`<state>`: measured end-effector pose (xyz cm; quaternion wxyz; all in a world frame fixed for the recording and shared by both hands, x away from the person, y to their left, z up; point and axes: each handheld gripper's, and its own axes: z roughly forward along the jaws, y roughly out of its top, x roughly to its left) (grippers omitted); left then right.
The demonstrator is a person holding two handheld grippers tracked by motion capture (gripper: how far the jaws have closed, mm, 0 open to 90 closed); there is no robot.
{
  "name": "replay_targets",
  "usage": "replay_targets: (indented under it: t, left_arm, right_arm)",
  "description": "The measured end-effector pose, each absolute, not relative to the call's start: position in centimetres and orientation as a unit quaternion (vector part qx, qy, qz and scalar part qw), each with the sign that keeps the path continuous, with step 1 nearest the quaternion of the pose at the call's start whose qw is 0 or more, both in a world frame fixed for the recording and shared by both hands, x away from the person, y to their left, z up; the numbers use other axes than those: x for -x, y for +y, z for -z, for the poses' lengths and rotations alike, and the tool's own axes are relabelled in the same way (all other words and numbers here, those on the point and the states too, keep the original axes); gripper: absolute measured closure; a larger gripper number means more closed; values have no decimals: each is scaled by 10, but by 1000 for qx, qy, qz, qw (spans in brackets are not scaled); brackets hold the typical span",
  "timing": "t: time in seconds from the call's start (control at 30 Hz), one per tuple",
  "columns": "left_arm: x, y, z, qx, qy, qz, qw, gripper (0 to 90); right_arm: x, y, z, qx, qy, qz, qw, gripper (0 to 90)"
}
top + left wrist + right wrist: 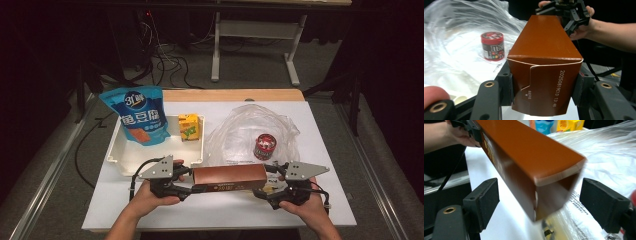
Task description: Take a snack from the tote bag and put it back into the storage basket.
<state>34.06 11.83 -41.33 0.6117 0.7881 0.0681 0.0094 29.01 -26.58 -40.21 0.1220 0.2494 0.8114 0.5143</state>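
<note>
Now the left tool [544, 85] clamps one end of the brown box [229, 177], while the right tool [544, 205] stands wide open around the other.

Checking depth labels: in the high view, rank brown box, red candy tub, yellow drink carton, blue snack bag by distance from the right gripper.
1. brown box, at the right gripper
2. red candy tub, on the plastic bag
3. yellow drink carton, in the tray
4. blue snack bag, tray's left end

A white table [310, 125] stands on grey carpet [60, 165]. Behind the table, a grey frame [216, 50] and loose cables [165, 60] sit in a dark room.
</note>
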Motion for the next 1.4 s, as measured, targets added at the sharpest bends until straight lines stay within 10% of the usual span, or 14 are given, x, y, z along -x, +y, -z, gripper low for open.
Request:
replay_targets:
  t: [1.4]
  left_arm:
    - [-349, 221, 408, -745, 217, -118, 619, 481]
  right_arm:
    - [-290, -274, 416, -298, 800, -505, 128, 185]
